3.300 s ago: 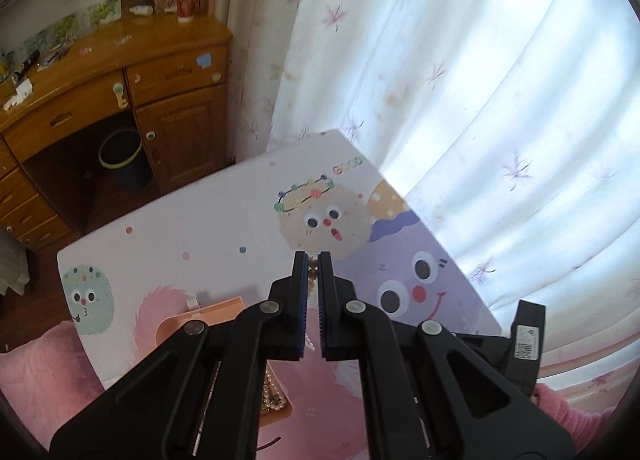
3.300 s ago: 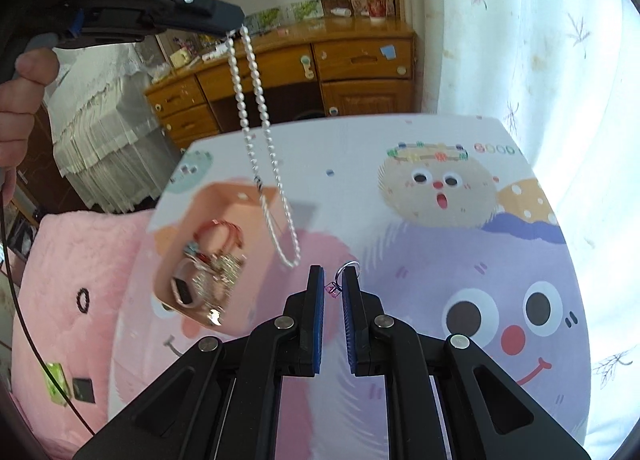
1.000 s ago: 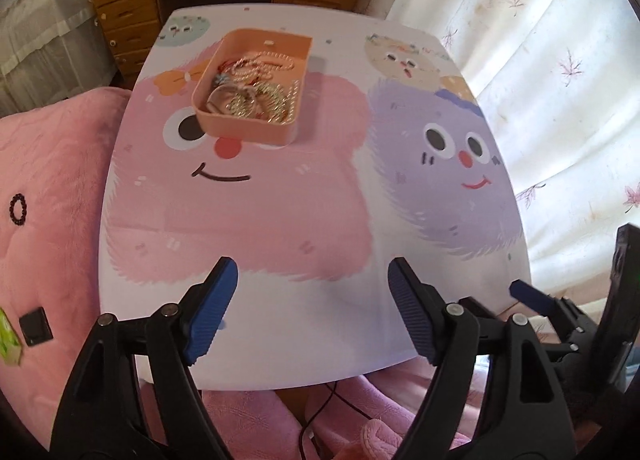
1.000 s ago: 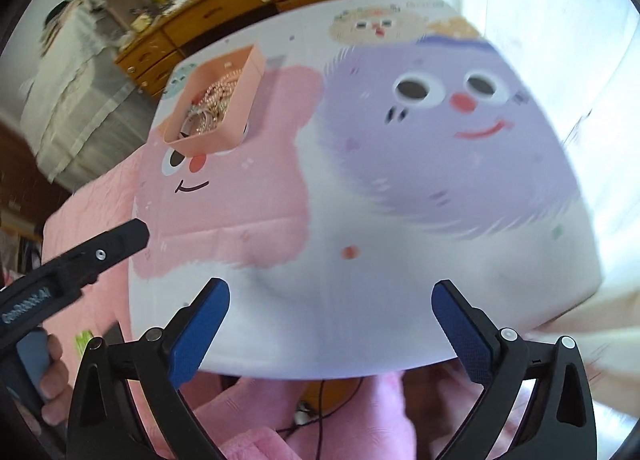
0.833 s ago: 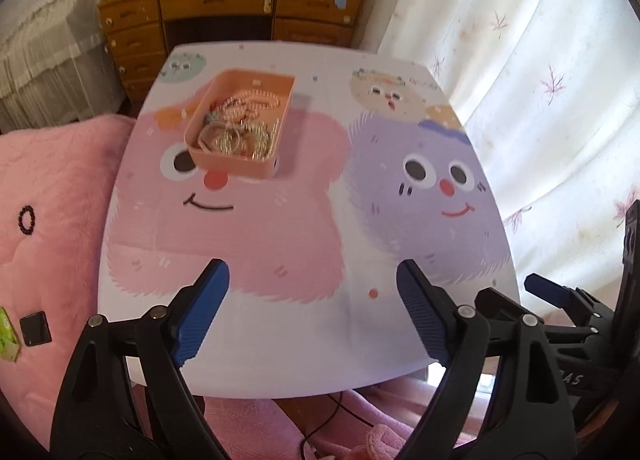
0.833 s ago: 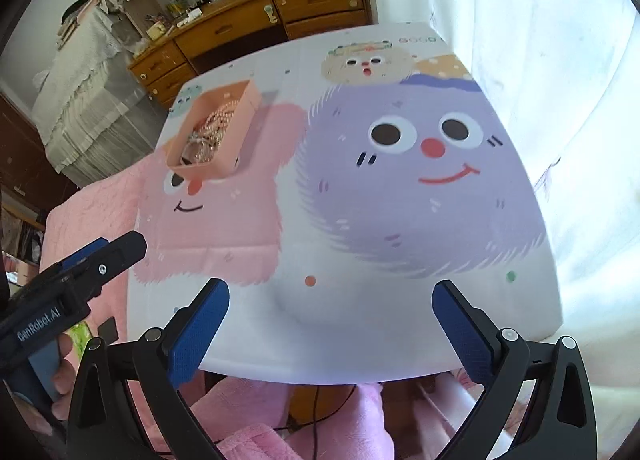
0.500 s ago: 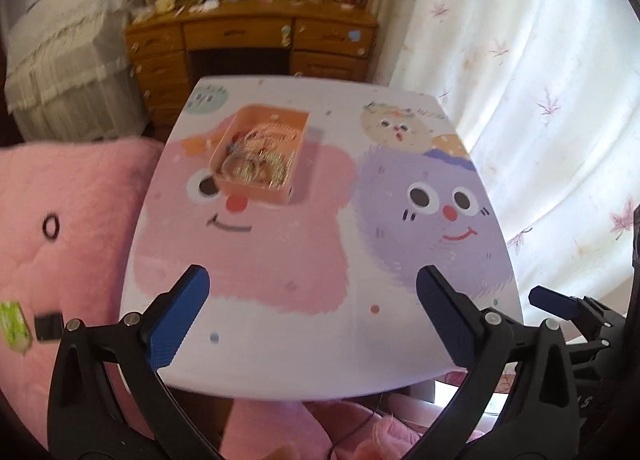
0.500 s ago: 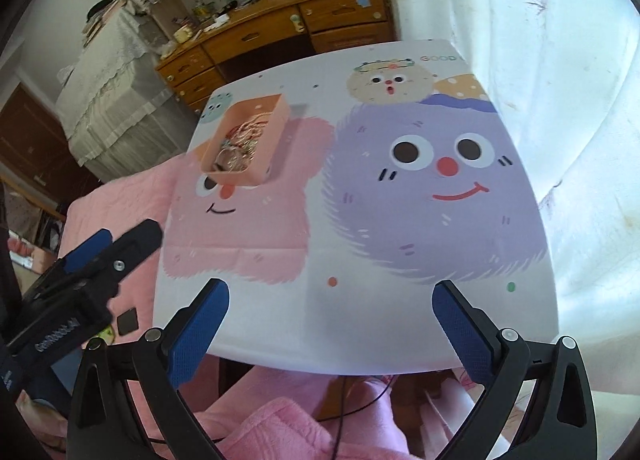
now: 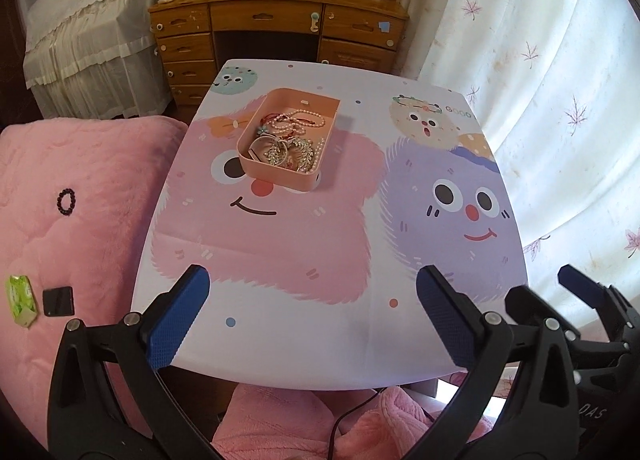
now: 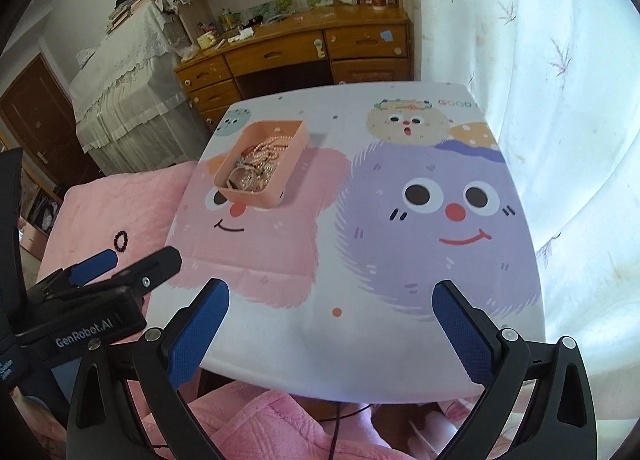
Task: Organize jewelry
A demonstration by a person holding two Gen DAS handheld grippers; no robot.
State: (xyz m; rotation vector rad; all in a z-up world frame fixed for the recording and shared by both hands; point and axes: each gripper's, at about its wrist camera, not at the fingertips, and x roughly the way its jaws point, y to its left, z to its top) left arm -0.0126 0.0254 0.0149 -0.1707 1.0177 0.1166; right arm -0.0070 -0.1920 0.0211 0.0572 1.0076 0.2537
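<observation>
Blue-padded fingers of the left gripper [image 9: 312, 316] and right gripper [image 10: 332, 332] stand spread wide, empty, over the desk's [image 9: 280, 340] near edge. Toward the far left corner sits the pink tray [image 9: 280, 173], with pearl necklace [image 9: 298, 121] and other jewelry inside.

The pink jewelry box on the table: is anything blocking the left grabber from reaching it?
Nothing visible blocks it. Between the open left gripper and the pink rectangular plastic box of tangled jewelry lies only the bare cartoon-printed tabletop.
</observation>
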